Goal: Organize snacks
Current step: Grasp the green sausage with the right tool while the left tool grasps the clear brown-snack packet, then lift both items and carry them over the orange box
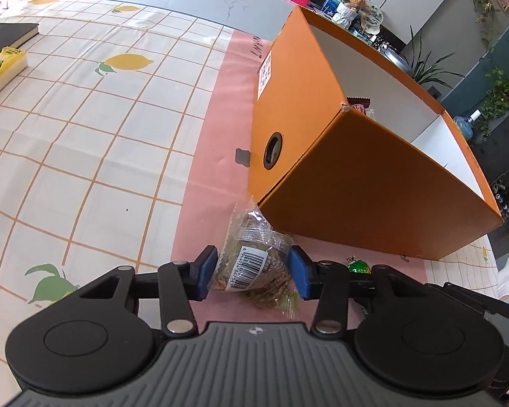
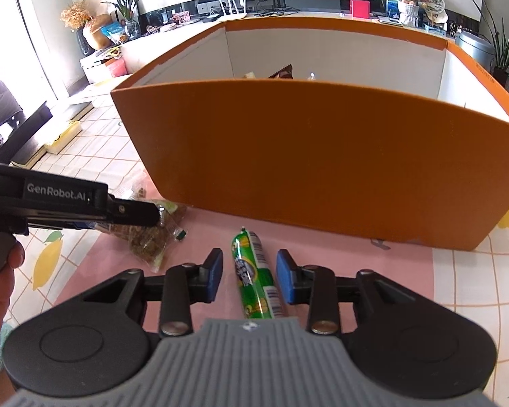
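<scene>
The left claw sits low over the worktop with a clear packet of brown biscuits between its blue pads. The pads sit right at the wrapper's two sides, but I cannot tell whether they are pressing it yet. The packet lies on a pink mat, its far end just beside the near corner of a big orange box.

The right claw is spread open around a green sausage stick that lies lengthwise on the same mat. There is a clear gap between each pad and the wrapper, so nothing is gripped there. The stick points toward the box's near wall, close to it but not touching.

From the right side the left claw's black body comes in from the left, with a hand on its handle and the biscuit packet under its tip.

The box is open at the top with white walls inside, and a few snack wrappers peek above its rim. The mat lies on a white cloth with an orange grid and lemons. Well off to the far left on that cloth are a yellow packet and a dark book.
</scene>
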Motion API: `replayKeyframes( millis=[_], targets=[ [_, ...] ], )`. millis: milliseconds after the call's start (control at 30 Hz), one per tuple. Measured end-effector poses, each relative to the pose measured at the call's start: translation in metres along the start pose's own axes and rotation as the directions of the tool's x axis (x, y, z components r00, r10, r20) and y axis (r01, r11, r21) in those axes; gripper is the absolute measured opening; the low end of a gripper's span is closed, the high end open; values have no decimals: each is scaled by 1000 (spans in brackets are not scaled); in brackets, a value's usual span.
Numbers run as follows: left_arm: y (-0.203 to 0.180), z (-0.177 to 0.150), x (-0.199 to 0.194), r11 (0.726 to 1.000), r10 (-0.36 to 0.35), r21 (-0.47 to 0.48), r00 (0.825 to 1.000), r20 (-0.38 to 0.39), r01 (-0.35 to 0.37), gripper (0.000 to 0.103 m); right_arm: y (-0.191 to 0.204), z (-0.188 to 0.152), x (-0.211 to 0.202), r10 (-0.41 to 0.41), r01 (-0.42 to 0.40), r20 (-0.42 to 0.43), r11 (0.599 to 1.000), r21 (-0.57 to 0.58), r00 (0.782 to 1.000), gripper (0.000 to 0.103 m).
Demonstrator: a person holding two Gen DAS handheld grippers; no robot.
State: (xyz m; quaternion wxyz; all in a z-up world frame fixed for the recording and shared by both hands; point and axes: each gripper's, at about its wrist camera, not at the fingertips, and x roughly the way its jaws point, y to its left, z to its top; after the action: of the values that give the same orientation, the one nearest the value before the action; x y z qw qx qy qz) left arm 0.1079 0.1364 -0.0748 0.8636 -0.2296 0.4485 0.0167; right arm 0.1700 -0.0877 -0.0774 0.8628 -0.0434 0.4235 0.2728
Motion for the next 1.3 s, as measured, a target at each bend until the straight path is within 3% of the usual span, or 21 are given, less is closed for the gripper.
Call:
replayKeyframes(
  millis=[167, 300, 633, 767, 933, 1300],
  targets=[
    [-6, -5, -1, 999, 24, 23, 1000, 13, -24, 51, 3, -1, 6, -17, 16, -29, 1000, -13, 999, 33],
    [-14, -8, -1, 998, 40, 47, 999, 15, -41, 50, 6, -5, 5, -57, 56, -39, 998, -37, 998, 23],
    [-44, -20, -2, 994, 46, 101, 998, -49, -41, 46, 8, -10, -7, -110, 107, -88, 994, -33, 990, 20],
    [-57, -27, -3, 992, 54, 121, 996, -73, -45, 45, 3, -17, -16, -116, 114, -111, 993, -17, 987, 20],
    [-64, -35, 0, 995, 15, 100, 992, -129, -2, 49, 2, -22, -25, -104, 105, -128, 995, -1, 986, 20],
    [-74, -47, -9, 994, 7, 105, 995, -100, 3, 43, -3, -40, -48, -100, 104, -117, 994, 35, 988, 20]
  ],
)
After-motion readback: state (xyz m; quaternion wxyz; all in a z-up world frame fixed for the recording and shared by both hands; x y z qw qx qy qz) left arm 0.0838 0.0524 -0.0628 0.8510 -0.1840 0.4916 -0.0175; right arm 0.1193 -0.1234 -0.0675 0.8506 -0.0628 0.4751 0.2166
